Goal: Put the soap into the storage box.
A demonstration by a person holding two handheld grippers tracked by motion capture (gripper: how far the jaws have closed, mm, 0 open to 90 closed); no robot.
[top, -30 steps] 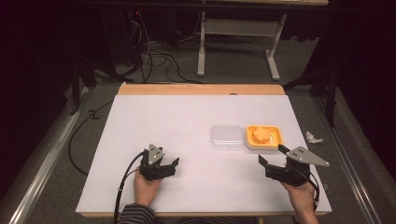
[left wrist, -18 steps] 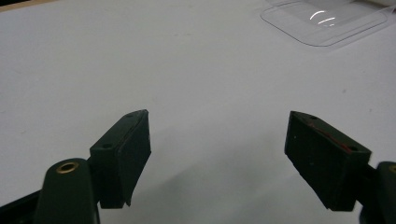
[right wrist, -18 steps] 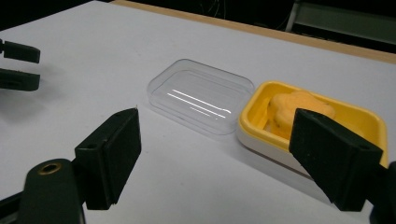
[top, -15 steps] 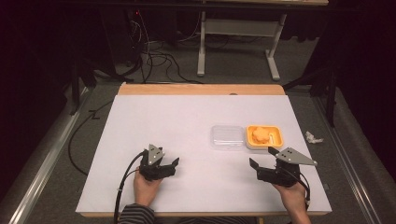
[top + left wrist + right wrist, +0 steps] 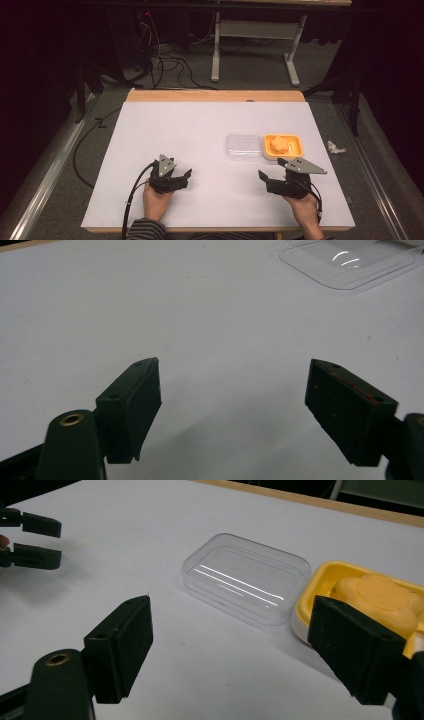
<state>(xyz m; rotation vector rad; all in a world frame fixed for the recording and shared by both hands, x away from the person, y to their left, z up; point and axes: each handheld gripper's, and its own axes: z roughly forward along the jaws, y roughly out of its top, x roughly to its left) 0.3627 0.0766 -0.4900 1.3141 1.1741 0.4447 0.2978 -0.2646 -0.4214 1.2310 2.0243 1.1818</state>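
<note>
- Right gripper (image 5: 270, 179): held low over the near right part of the table (image 5: 200, 130), pointing left and away from the person in the high view.
- Right gripper jaws: apart, nothing between the pads, just been closing somewhat; unclenched, gripping nothing.
- Clear lid (image 5: 245, 582): lying flat on the white surface right of centre, seen ahead of the right gripper's jaws, well beyond the tips.
- Yellow tray (image 5: 320, 582): immediately right of the clear lid, edges touching or nearly so; contact not certain from the high view.
- Orange soap (image 5: 375, 597): resting inside the yellow tray, partly hidden behind one jaw in the right gripper view.
- Same pair in the high view: clear lid (image 5: 243, 146) and yellow tray (image 5: 298, 148) side by side, just beyond the right gripper.
- Left gripper (image 5: 184, 178): held near the front edge, left of centre, well apart from lid and tray.
- Left gripper jaws: spread wide, bare table between them; released, empty.
- Left gripper view: corner of the clear lid (image 5: 345, 262) at the top right, far from the jaw tips.
- Crumpled white scrap (image 5: 335, 147): on the floor beyond the table's right edge.
</note>
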